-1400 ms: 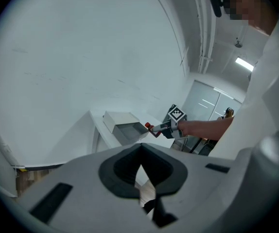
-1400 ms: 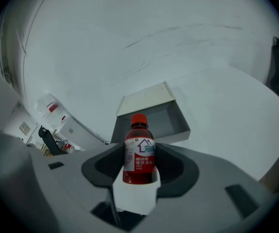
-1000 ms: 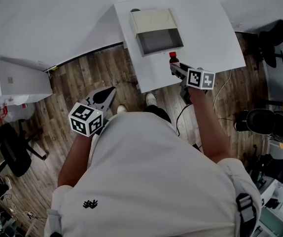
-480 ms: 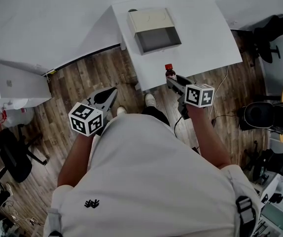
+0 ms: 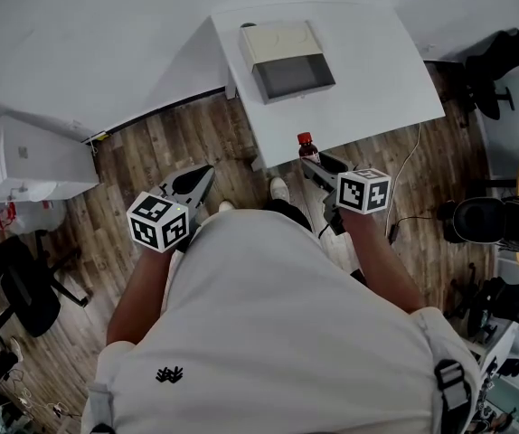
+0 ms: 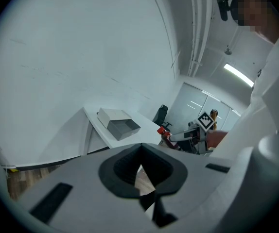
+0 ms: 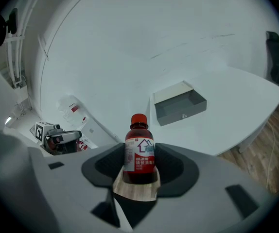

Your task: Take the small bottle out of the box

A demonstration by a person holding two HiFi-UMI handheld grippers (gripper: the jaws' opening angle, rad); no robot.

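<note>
The small bottle (image 5: 306, 146), dark red with a red cap and a white label, stands upright between the jaws of my right gripper (image 5: 312, 163), which is shut on it. It hangs just off the front edge of the white table (image 5: 377, 70), above the wooden floor. In the right gripper view the bottle (image 7: 139, 152) fills the pads' notch. The box (image 5: 287, 61) lies on the table with its beige lid folded back and its grey inside bare. My left gripper (image 5: 201, 174) hangs low by my left side, jaws together with nothing held.
Black office chairs (image 5: 499, 57) stand at the right, and another (image 5: 15, 278) is at the left. A white cabinet (image 5: 24, 156) sits at the far left by the wall. A cable (image 5: 409, 165) trails from the table's front edge.
My right gripper has drawn back toward me with the bottle, from over the table's front part to just beyond its edge. The left gripper has barely moved.
</note>
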